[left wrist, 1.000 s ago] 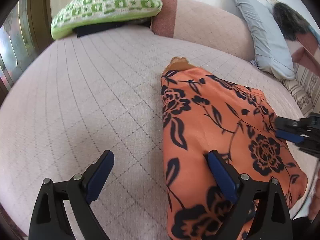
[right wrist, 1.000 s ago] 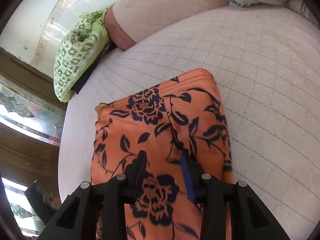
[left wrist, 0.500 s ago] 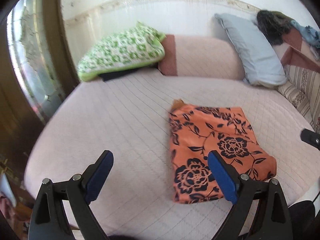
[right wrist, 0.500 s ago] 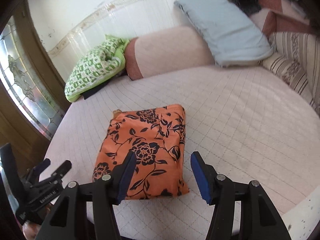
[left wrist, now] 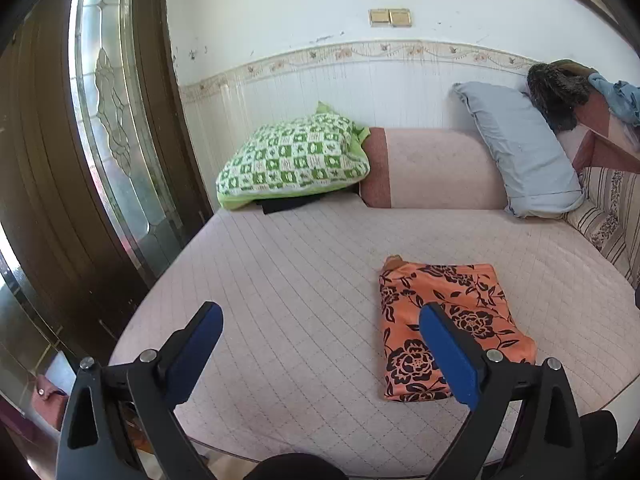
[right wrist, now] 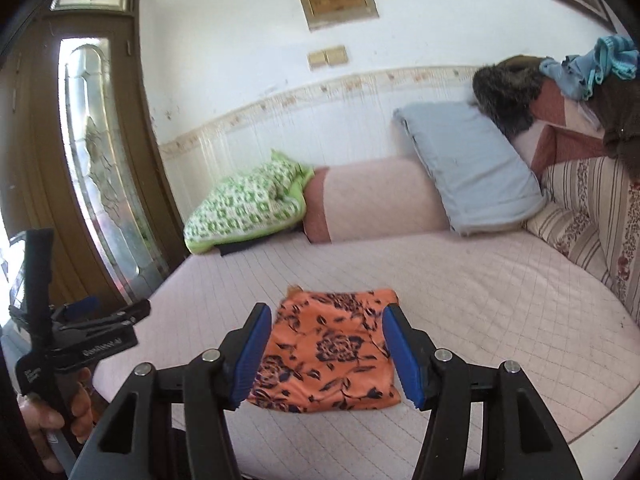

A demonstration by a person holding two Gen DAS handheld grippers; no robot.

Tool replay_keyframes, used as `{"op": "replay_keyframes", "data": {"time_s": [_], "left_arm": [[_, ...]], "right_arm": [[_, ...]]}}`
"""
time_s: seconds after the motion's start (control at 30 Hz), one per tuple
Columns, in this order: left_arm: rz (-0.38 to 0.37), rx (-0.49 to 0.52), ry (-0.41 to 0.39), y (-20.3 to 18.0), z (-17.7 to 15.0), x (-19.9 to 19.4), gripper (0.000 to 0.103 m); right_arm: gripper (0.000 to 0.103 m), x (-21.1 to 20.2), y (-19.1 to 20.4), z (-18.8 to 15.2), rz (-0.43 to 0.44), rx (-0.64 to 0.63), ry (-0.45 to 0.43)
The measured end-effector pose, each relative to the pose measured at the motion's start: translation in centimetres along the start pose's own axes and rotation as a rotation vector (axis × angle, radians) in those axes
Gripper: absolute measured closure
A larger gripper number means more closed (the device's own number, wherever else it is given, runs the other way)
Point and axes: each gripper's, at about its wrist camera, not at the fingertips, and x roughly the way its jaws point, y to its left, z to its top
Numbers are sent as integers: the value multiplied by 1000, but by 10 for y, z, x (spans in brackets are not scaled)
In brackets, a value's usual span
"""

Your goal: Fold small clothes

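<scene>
A folded orange cloth with a black flower print [left wrist: 448, 326] lies flat on the pink quilted bed [left wrist: 304, 280], toward its front right; it also shows in the right wrist view [right wrist: 332, 352]. My left gripper [left wrist: 320, 352] is open and empty, held back above the bed's front edge, with the cloth behind its right finger. My right gripper [right wrist: 328, 356] is open and empty, held back from the cloth, which shows between its fingers. The left gripper in the person's hand [right wrist: 76, 336] shows at the left of the right wrist view.
A green checked pillow [left wrist: 296, 160], a pink bolster [left wrist: 432, 168] and a grey-blue pillow [left wrist: 520, 148] line the wall at the back. Striped cushions and piled clothes [right wrist: 592, 68] are at the right. A brown door with a glass panel [left wrist: 112, 120] stands left.
Both grippers have pulled up and back from the cloth, which now lies folded and free on the bed. The right gripper has opened wider.
</scene>
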Motion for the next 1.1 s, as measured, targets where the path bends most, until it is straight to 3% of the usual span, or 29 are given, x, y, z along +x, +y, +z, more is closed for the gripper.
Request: {"op": "replay_keyframes", "data": {"time_s": [0.33, 0.53, 1.1], "left_arm": [[39, 5, -93, 6, 13, -50, 1], [41, 5, -139, 9, 17, -72, 0], [-16, -10, -173, 17, 29, -97, 0]], "right_arm": [[41, -35, 31, 7, 6, -41, -83], [41, -38, 35, 10, 2, -35, -68], [41, -30, 42, 15, 25, -45, -48]]}}
